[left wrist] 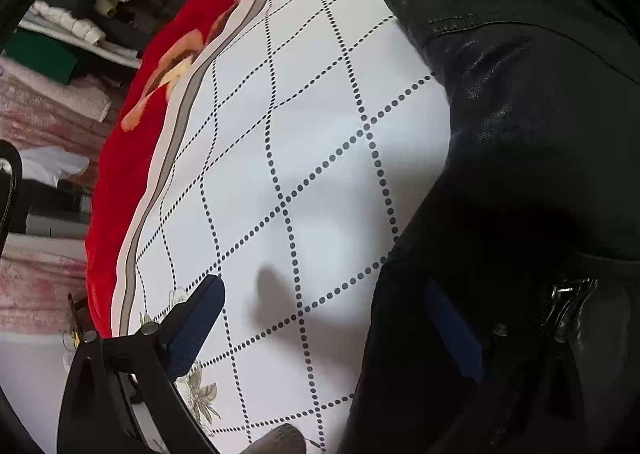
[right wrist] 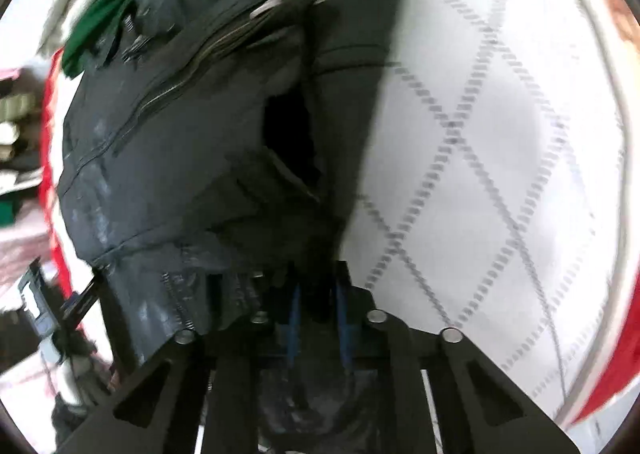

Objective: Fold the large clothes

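A black leather jacket (left wrist: 528, 157) lies on a white bed sheet with dotted diamond lines (left wrist: 304, 141). My left gripper (left wrist: 324, 330) is open above the sheet; its left finger (left wrist: 196, 326) is over bare sheet and its right finger (left wrist: 452, 330) is against the jacket's edge. In the right wrist view the jacket (right wrist: 192, 157) shows its zipper (right wrist: 200, 65) and is blurred. My right gripper (right wrist: 318, 302) is shut on the jacket's near edge, black fabric pinched between the blue pads.
A red blanket (left wrist: 132, 141) runs along the bed's far side. Folded and piled clothes (left wrist: 92, 5) sit beyond it. A green garment (right wrist: 104, 13) lies past the jacket in the right wrist view. Bare sheet (right wrist: 500, 157) lies right of the jacket.
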`<state>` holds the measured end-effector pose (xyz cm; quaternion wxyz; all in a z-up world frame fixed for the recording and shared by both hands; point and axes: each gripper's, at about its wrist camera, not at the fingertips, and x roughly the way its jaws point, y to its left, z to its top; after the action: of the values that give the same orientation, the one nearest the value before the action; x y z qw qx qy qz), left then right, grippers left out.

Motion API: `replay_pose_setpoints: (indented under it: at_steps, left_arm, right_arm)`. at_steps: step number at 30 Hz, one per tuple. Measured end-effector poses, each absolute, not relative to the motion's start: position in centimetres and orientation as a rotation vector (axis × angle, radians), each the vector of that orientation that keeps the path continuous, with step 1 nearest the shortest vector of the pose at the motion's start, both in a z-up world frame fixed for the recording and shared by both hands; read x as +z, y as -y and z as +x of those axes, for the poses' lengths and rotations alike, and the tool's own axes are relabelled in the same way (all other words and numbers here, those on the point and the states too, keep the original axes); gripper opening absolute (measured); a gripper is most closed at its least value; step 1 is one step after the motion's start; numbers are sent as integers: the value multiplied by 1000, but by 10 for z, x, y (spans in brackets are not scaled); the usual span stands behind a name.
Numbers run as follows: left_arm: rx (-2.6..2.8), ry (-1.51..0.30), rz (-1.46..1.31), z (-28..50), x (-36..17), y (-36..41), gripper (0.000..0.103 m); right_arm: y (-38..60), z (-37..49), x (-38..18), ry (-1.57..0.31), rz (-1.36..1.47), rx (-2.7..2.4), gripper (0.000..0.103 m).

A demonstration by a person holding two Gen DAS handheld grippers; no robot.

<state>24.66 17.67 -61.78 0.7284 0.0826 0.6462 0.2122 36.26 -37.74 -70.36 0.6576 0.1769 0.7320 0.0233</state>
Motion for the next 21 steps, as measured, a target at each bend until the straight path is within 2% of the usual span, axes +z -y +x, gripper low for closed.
replay_pose_setpoints:
  at_steps: [4, 11, 17, 19, 20, 21]
  left_arm:
    - [452, -1419, 195, 245, -617, -175, 103]
    - [456, -1414, 172, 239, -614, -179, 103]
    - [431, -1444, 152, 233, -612, -186, 103]
    - [435, -1449, 157, 235, -610, -184, 103]
    - [430, -1447, 157, 237, -610, -183, 103]
    - [427, -1443, 162, 238, -610, -182, 103]
  right_arm:
    - [407, 353, -710, -1689, 501, 28, 7]
    - [394, 340, -697, -1705, 416, 59, 6]
    - [398, 323, -722, -1817, 416, -1, 7]
    - [397, 327, -714, -1816, 366, -20, 14]
    - [387, 326, -713, -1798, 360, -32, 23]
    - [384, 327, -708, -1774, 355, -41, 36]
